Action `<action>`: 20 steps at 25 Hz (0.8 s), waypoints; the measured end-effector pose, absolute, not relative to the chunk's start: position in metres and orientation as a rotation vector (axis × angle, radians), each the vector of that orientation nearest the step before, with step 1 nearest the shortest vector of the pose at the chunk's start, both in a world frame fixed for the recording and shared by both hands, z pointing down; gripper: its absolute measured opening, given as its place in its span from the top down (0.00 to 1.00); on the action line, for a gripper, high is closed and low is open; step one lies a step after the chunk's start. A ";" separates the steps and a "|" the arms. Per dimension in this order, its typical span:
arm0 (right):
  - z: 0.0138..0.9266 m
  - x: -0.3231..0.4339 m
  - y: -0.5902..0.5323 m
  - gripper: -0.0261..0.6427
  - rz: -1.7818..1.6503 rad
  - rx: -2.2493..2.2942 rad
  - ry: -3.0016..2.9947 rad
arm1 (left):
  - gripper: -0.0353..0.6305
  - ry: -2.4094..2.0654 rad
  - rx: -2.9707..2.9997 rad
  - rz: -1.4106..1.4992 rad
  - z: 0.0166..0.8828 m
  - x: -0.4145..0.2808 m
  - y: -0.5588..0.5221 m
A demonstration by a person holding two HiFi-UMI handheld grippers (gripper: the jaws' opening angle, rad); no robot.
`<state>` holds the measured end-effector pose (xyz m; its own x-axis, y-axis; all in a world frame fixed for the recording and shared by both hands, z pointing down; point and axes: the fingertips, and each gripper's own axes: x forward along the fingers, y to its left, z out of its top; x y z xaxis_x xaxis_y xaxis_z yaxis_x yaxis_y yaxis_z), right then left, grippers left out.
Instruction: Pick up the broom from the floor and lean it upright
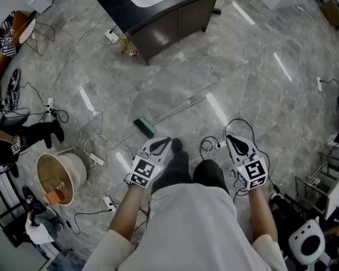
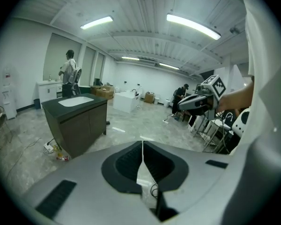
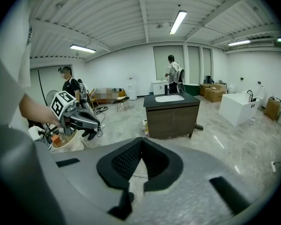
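– Fingers [image 1: 160, 146] overhead: empty. Broom [image 1: 172, 114] lies on the floor, eleven o'clock from the left gripper [image 1: 166, 143]; right gripper [image 1: 232, 139] at three.
– Left gripper view: fingers [image 2: 129, 161] pressed together. Right gripper view: likewise [image 3: 152, 161]. Pickup and leaning both remain, I'd say.

Broom [image 1: 175, 113] lies flat on floor [image 1: 260, 95] — green head.

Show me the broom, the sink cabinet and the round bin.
broom [image 1: 144, 127], head view, on its green head.
sink cabinet [image 1: 176, 28], head view, on its dark front door.
round bin [image 1: 79, 170], head view, on its outer wall.
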<state>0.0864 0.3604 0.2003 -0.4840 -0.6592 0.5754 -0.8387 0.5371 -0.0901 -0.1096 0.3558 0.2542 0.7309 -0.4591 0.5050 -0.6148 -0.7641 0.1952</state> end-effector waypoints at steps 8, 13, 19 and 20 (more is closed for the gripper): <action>0.238 0.083 0.335 0.96 0.595 1.219 -2.232 | 0.93 -0.759 2.537 0.627 0.294 -0.104 0.312; 0.259 0.092 0.321 0.96 0.581 1.192 -2.191 | 0.93 -0.721 2.521 0.637 0.322 -0.092 0.290; 0.304 0.113 0.299 0.96 0.646 1.186 -2.175 | 0.93 -0.693 2.508 0.677 0.367 -0.065 0.267; 0.312 0.116 0.294 0.96 0.659 1.181 -2.177 | 0.93 -0.691 2.511 0.687 0.374 -0.059 0.261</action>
<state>0.1162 0.2936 0.3121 -0.4467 -0.5786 0.6824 -0.8600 0.4880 -0.1493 -0.0587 0.2612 0.3736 0.7510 -0.3444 0.5634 -0.5656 -0.7758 0.2797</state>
